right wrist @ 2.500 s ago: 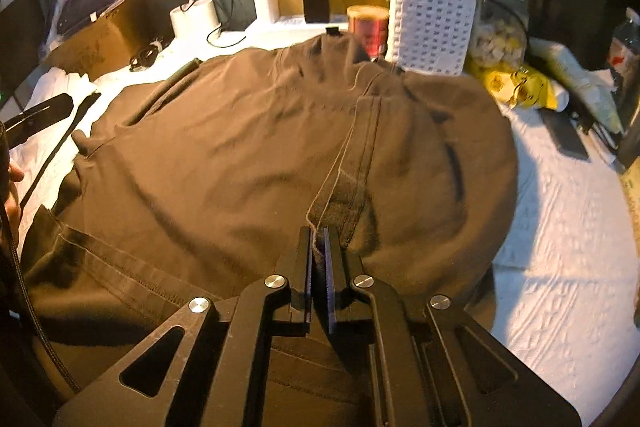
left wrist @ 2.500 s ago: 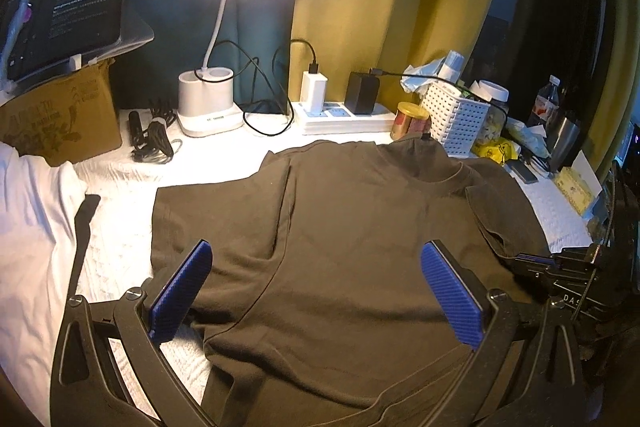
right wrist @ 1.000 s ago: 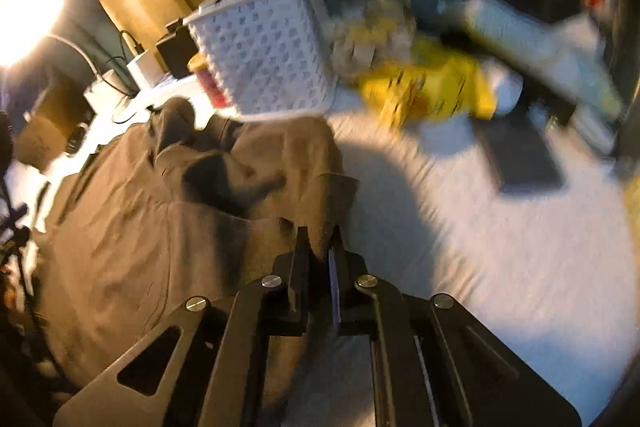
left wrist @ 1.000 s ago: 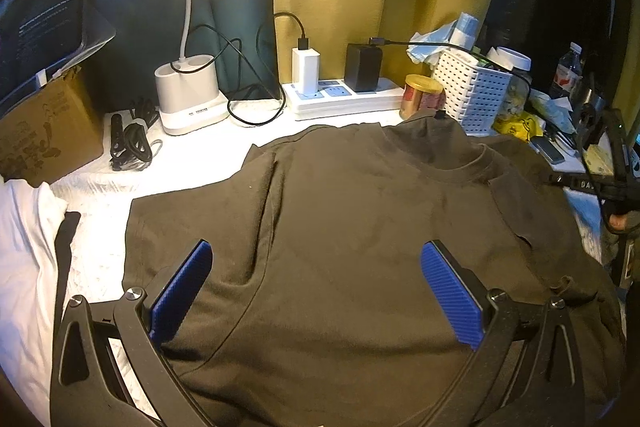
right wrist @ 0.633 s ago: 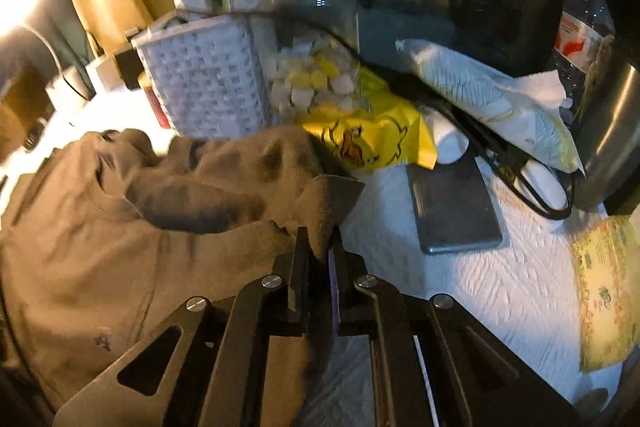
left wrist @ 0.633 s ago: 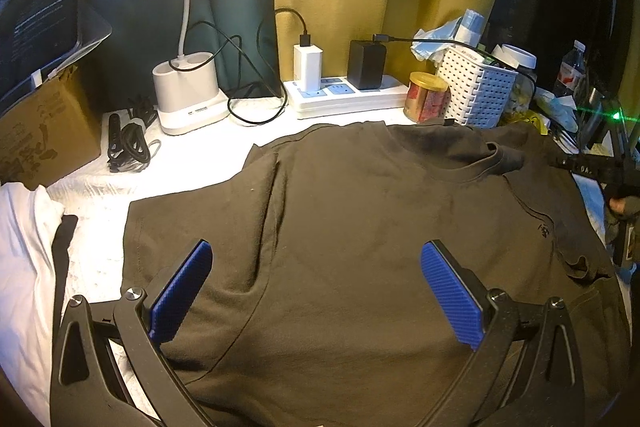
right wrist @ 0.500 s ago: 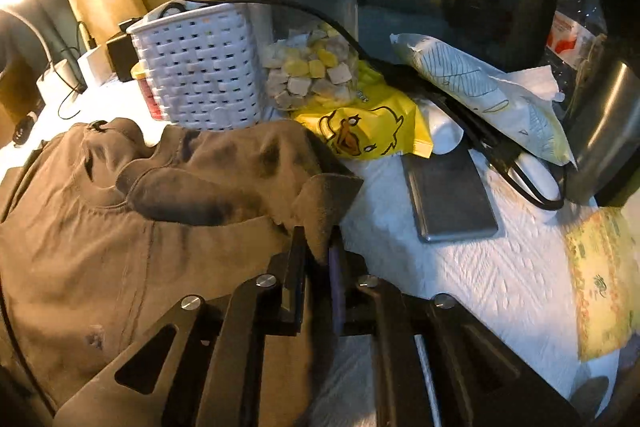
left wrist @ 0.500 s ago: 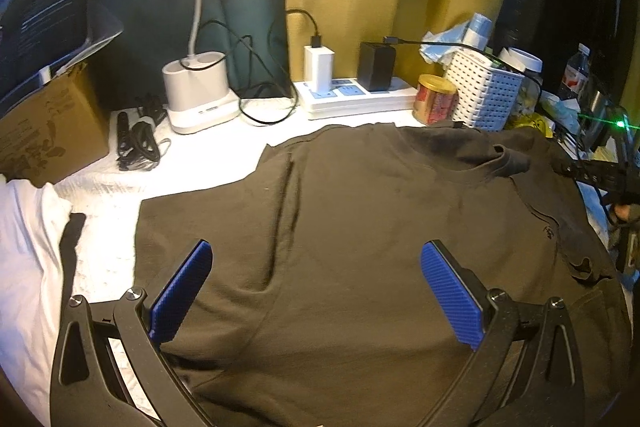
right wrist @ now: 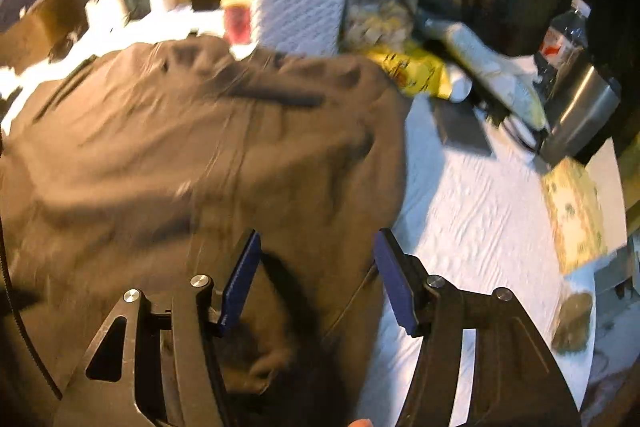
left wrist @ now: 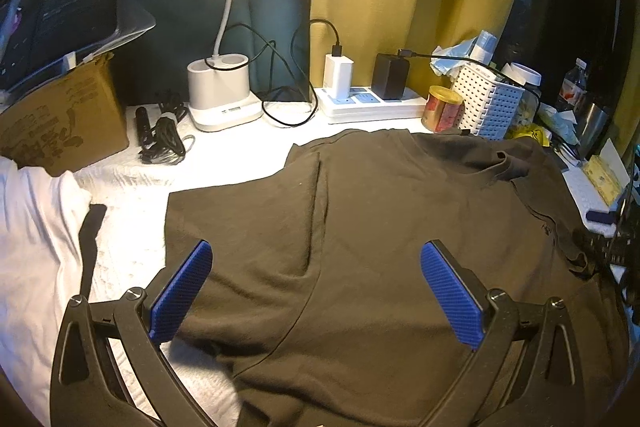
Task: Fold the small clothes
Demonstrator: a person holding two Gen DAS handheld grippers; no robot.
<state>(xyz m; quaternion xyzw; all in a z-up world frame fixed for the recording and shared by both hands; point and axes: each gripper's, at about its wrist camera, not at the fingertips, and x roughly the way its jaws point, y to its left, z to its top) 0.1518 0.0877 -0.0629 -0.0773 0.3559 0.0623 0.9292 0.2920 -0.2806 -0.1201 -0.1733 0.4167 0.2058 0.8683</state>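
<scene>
My left tool hangs wide open and empty over the dark T-shirt, which is spread across the middle of the white-covered bench. It looks soft, light and floppy. I'd pinch a sleeve edge. My right tool is opening, cloth lying loose between its pads.

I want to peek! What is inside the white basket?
Crumpled blue-white stuff and a pale bottle poke out of the basket. Its walls hide whatever sits lower.
</scene>
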